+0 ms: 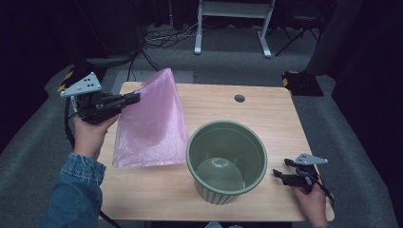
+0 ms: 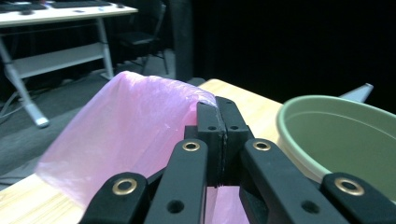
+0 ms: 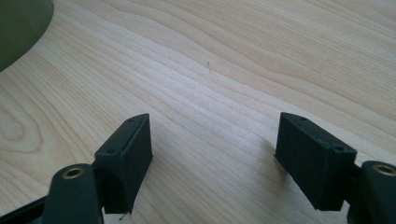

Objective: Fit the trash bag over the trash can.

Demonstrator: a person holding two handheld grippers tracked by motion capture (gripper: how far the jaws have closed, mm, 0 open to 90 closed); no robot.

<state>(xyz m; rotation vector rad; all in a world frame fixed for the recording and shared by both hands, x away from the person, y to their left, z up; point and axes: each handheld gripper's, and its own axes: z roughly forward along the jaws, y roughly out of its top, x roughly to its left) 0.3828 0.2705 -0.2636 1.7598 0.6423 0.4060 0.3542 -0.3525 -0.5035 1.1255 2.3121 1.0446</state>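
A pink plastic bag (image 1: 152, 123) hangs lifted off the wooden table (image 1: 266, 109), its lower edge near the table's left front. My left gripper (image 1: 134, 99) is shut on the bag's upper edge; in the left gripper view the pink bag (image 2: 135, 121) drapes away from the closed jaws of that left gripper (image 2: 217, 106). A green ribbed pot (image 1: 226, 160) stands upright at the table's front centre, and the pot (image 2: 345, 135) rim lies to the right of the bag. My right gripper (image 1: 280, 170) rests low at the front right, open, and the right gripper (image 3: 212, 135) has bare wood between its fingers.
A round cable hole (image 1: 239, 98) sits in the table's far side. A white desk frame (image 1: 233, 23) and loose cables (image 1: 166, 35) lie on the floor beyond. A black-and-yellow object (image 1: 297, 80) stands off the table's far right corner.
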